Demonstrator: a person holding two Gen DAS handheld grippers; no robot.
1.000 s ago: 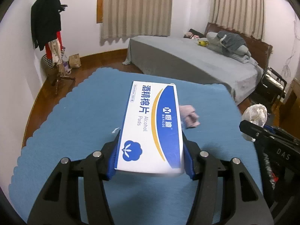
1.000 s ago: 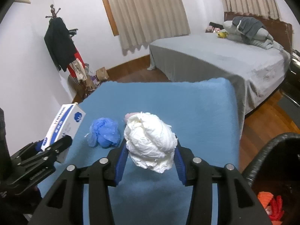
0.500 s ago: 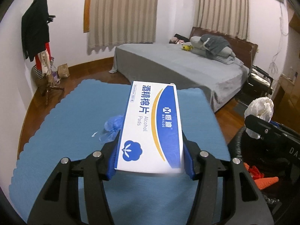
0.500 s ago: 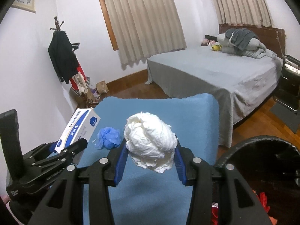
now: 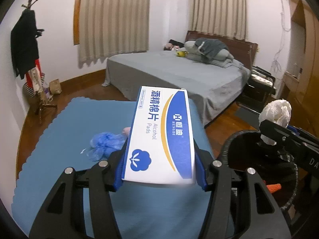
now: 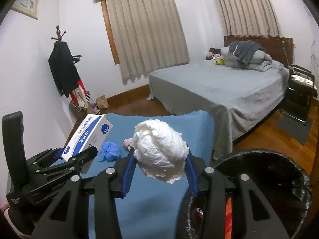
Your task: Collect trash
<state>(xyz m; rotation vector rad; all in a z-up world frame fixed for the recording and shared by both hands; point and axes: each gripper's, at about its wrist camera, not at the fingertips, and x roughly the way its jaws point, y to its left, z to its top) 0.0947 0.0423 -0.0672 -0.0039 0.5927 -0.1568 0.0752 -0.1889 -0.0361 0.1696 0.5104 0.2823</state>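
Both grippers have risen and swung toward the bin (image 6: 265, 171) since a second ago. The left gripper (image 5: 159, 159) is clamped on the box (image 5: 161, 133), the right gripper (image 6: 159, 157) on the paper wad (image 6: 160, 149), so dropping seems next. Left of the bin, a blue bag (image 6: 109, 151) lies on the blue mat (image 5: 59, 129); beyond the bin stands a bed (image 6: 219, 83).

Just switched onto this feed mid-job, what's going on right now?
A person is clearing trash off a blue-covered table. The left gripper grips an alcohol pads box; the right gripper grips a wad of white paper. The black bin sits beside the table. A blue crumpled piece remains on it.
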